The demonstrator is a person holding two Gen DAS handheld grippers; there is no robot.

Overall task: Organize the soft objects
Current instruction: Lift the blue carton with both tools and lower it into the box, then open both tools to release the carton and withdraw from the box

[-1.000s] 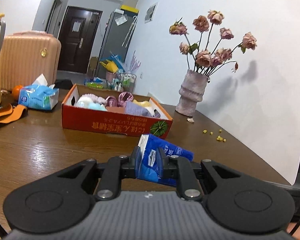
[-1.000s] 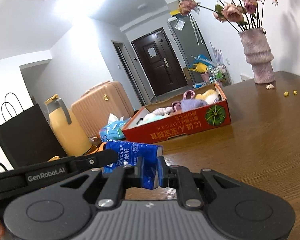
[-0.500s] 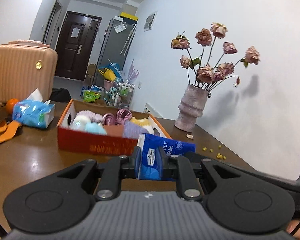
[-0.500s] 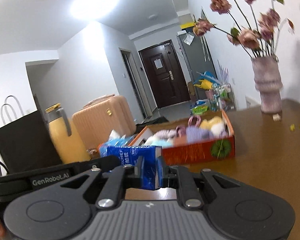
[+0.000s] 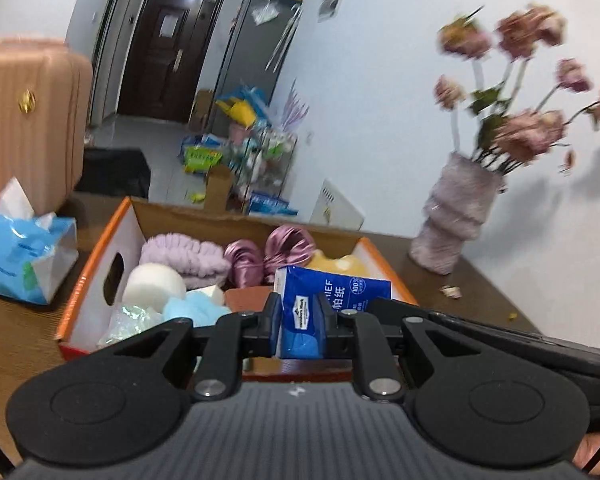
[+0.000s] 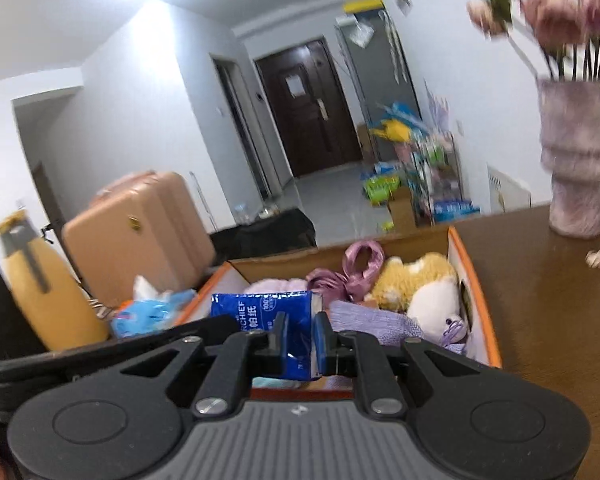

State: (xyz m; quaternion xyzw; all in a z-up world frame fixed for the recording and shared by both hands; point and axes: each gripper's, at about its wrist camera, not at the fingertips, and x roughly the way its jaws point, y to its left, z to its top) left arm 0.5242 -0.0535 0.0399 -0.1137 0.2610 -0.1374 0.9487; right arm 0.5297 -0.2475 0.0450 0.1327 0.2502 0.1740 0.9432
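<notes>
Both grippers are shut on one blue tissue pack (image 5: 324,300), each at one end. My left gripper (image 5: 300,322) holds its left end. My right gripper (image 6: 300,338) holds its right end, where the pack (image 6: 268,312) shows white print. The pack hangs just above the near side of an orange cardboard box (image 5: 100,264). The box (image 6: 476,292) holds soft things: a lilac headband (image 5: 184,256), pink scrunchies (image 5: 288,244), a white ball (image 5: 154,284), a light blue puff (image 5: 196,308) and a yellow plush toy (image 6: 416,280).
The box stands on a brown wooden table (image 6: 540,300). A vase of dried roses (image 5: 456,216) stands to the right, also in the right wrist view (image 6: 576,168). An open blue tissue packet (image 5: 20,256) lies to the left. A yellow jug (image 6: 40,284) and a pink suitcase (image 6: 140,232) are further left.
Both grippers have carried the tissue pack up off the table and forward. It now hangs over the near side of the orange box, which looms much closer.
</notes>
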